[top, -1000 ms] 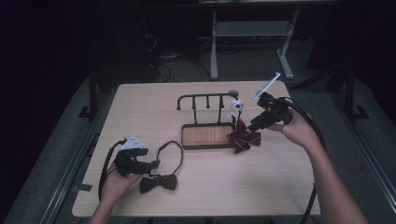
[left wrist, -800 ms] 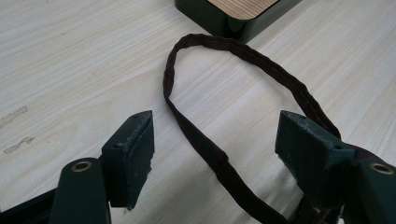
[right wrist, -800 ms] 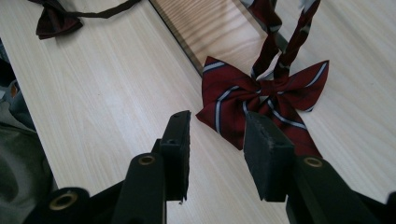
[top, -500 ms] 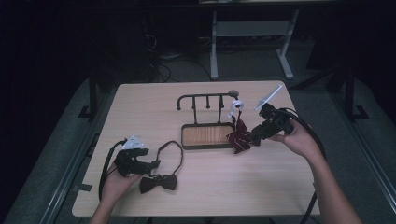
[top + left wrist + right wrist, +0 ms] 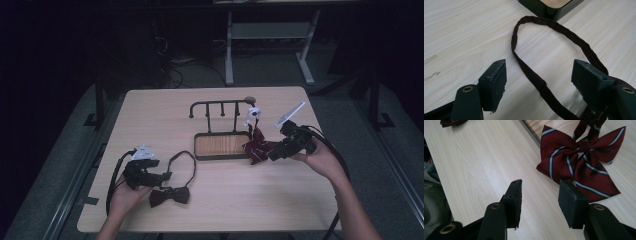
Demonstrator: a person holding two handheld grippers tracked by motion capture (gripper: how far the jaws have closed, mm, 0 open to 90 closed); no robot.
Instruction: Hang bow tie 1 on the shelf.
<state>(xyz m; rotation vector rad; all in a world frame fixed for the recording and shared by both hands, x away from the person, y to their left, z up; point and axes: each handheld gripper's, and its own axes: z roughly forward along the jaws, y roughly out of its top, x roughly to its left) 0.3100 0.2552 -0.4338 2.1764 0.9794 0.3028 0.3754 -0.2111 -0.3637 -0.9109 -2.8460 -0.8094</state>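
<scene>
A dark bow tie (image 5: 170, 196) lies near the table's front left, its strap (image 5: 534, 77) looping toward the rack. My left gripper (image 5: 165, 176) rests low over it, open, and the strap runs between its jaws (image 5: 540, 75) untouched. A red striped bow tie (image 5: 257, 147) (image 5: 584, 160) lies at the right end of the rack's base, its strap rising toward the rack's right end. My right gripper (image 5: 272, 155) points at it from the right. Its jaws (image 5: 540, 195) have just been opening, with nothing between them; the tie lies just beyond the right jaw.
A black hook rack (image 5: 220, 106) stands mid-table on a wood-inlaid base (image 5: 220, 145), whose corner (image 5: 549, 7) lies beyond the strap loop. A white clasp (image 5: 253, 114) sits at the rack's right end. Bare tabletop lies along the front and to the left of the rack.
My right hand has come down from above the rack's right end to just above the table beside the striped bow tie. The left hand has stayed put.
</scene>
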